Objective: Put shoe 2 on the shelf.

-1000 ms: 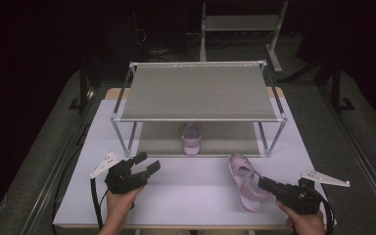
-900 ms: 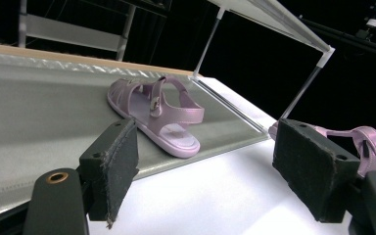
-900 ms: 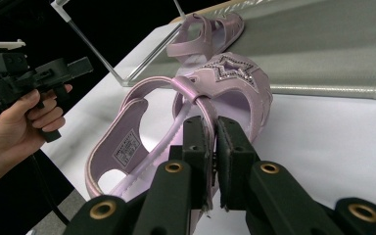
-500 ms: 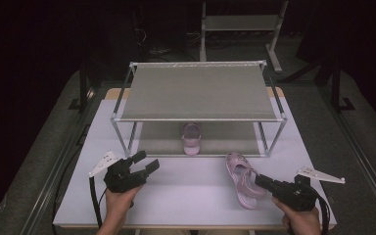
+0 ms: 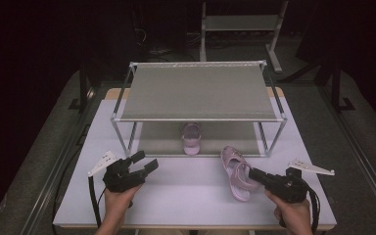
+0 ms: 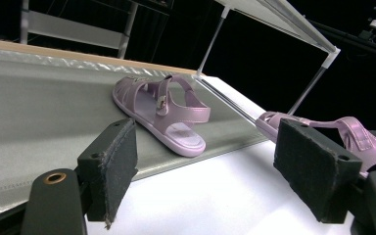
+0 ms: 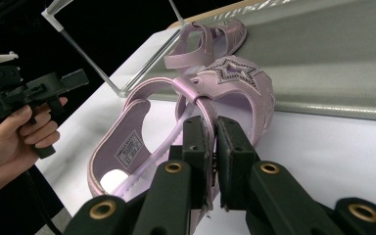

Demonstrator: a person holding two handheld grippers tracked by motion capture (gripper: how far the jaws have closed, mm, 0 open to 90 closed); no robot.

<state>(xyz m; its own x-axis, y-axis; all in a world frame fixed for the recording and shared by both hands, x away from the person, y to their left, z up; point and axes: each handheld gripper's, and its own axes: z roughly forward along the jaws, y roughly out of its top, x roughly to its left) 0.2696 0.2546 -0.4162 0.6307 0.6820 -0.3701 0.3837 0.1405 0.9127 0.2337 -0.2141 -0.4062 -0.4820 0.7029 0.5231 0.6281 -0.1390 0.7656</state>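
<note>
Two tongs | left tongs (image 5: 145, 163): wide apart, holding nothing | right tongs (image 7: 213, 161): clamped on sandal strap (image 7: 204, 105)

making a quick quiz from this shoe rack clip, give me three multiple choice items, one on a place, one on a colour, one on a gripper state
1. Where does the sandal on the rack rest?
A. on the top shelf
B. on the lower shelf
C. on the floor

2. What colour is the sandal near the right gripper?
A. pale purple-pink
B. black
C. yellow

3. How does the right gripper stand?
A. wide open over the table
B. shut on the sandal's strap
C. shut on a rack post

Key: 1 B, the high view shows it under the rack's top shelf, on the lower level. 2 A, both sandals look lilac-pink. 3 B, the right gripper view shows the jaws pinching the strap.
</note>
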